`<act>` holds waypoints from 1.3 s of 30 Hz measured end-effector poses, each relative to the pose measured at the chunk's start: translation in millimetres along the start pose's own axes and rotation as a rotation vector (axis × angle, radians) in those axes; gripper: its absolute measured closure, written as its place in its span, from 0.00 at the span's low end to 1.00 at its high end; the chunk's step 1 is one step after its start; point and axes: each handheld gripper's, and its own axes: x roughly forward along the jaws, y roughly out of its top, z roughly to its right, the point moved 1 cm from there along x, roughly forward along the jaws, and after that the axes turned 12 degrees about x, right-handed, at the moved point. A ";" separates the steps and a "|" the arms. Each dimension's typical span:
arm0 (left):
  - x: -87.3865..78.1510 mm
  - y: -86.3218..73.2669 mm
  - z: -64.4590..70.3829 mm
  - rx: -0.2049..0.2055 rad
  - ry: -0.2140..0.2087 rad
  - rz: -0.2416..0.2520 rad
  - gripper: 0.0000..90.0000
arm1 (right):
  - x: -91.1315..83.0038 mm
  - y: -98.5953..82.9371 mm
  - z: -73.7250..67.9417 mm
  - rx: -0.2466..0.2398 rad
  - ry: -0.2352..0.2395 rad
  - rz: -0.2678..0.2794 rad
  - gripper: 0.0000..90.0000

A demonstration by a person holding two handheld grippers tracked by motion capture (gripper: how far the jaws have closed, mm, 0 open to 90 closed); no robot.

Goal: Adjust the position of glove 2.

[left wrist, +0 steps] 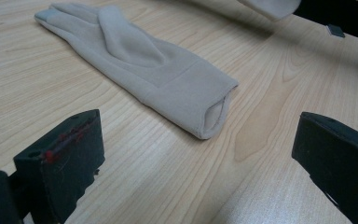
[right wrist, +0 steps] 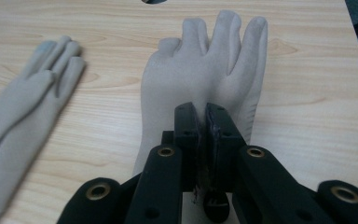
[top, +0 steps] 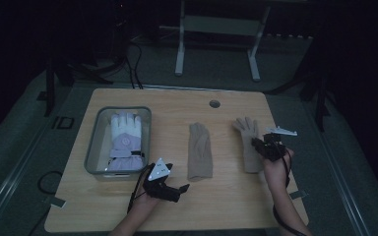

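Right beige glove [right wrist: 200, 79] is pinched by the right tongs [right wrist: 207, 122], jaws pressed together on the fabric of its back, below the fingers; in the right gripper view the glove lies flat on the worktop [right wrist: 307, 93], fingers pointing away from the camera. In the high view this glove [top: 248, 142] is seen at the right part of the worktop [top: 216, 196], with the right tongs [top: 265, 145] on its right edge and the hand [top: 275, 169] behind them. The second beige glove [top: 200, 150] is laid flat to the left of the pinched glove, apart from it, fingers pointing to the far edge; it is not touched by either tool. In the right gripper view the same glove [right wrist: 23, 102] is seen left of the pinched one. The left tongs [top: 177, 189] are held near the second glove's cuff, left of the pinched glove and nearer the front edge; jaws spread wide, nothing between them. In the left gripper view the second glove [left wrist: 140, 65] lies beyond the spread left tongs [left wrist: 196, 154], cuff opening facing the camera. Further left of the pinched glove, a clear bin [top: 92, 147] is placed on the worktop, with a white and lilac padded glove [top: 124, 140] inside it.
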 end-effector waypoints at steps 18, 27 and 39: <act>1.4 0.4 0.8 0.013 -0.004 -0.010 0.03 | 28.0 -37.5 0.3 0.002 -0.037 -0.106 0.84; -0.1 0.6 0.2 0.012 -0.008 -0.006 0.03 | 11.5 -17.4 13.0 -0.173 0.119 -0.079 0.57; 0.8 0.2 -0.2 0.011 -0.013 -0.008 0.03 | 25.2 -23.0 41.1 -0.425 0.275 -0.216 0.51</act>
